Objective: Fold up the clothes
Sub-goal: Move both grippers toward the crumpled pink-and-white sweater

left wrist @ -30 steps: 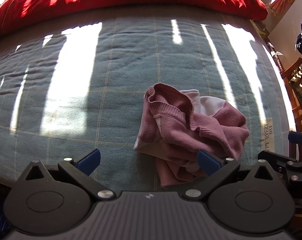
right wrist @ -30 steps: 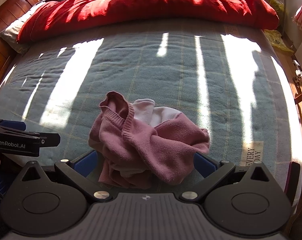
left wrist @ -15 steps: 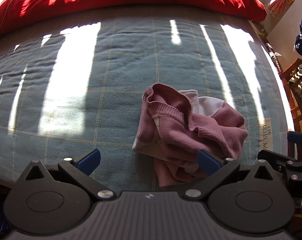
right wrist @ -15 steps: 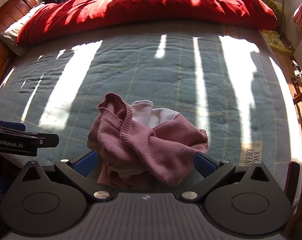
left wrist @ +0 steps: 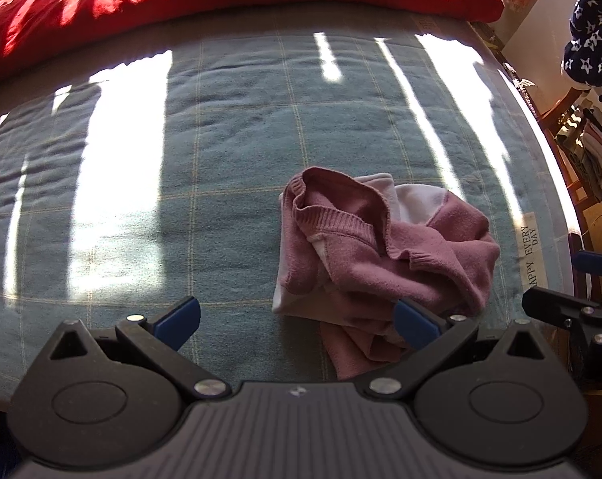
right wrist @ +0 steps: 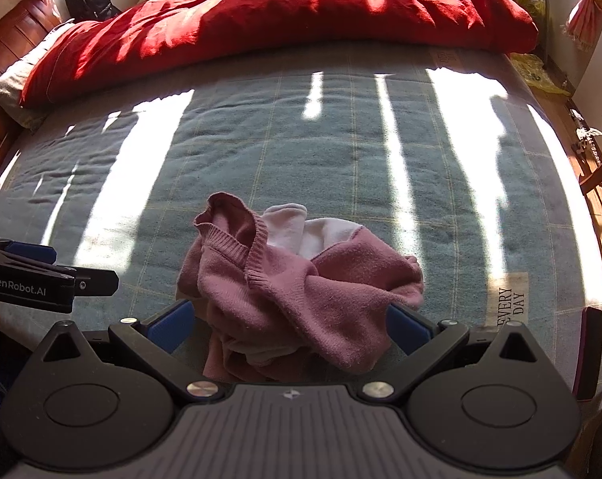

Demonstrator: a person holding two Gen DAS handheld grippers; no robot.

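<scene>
A crumpled pink and white sweater (left wrist: 385,255) (right wrist: 297,287) lies in a heap on the teal checked blanket (left wrist: 205,183) (right wrist: 321,159), near the bed's front edge. My left gripper (left wrist: 297,319) is open just short of it, with the heap ahead and to the right. Its right fingertip (left wrist: 414,319) overlaps the sweater's near edge. My right gripper (right wrist: 289,321) is open too, and the near part of the sweater shows between its fingers. Neither gripper holds cloth. Each gripper shows at the edge of the other's view.
A red duvet (right wrist: 285,12) is bunched across the far end of the bed. A wooden chair with clothes (left wrist: 584,151) stands right of the bed, and a black backpack (right wrist: 87,0) sits at the far left. Bright sun stripes cross the blanket.
Both views have drawn back and up a little, so the sweater sits slightly lower and nearer the fingers. The sweater itself has not moved and both grippers stayed open.
</scene>
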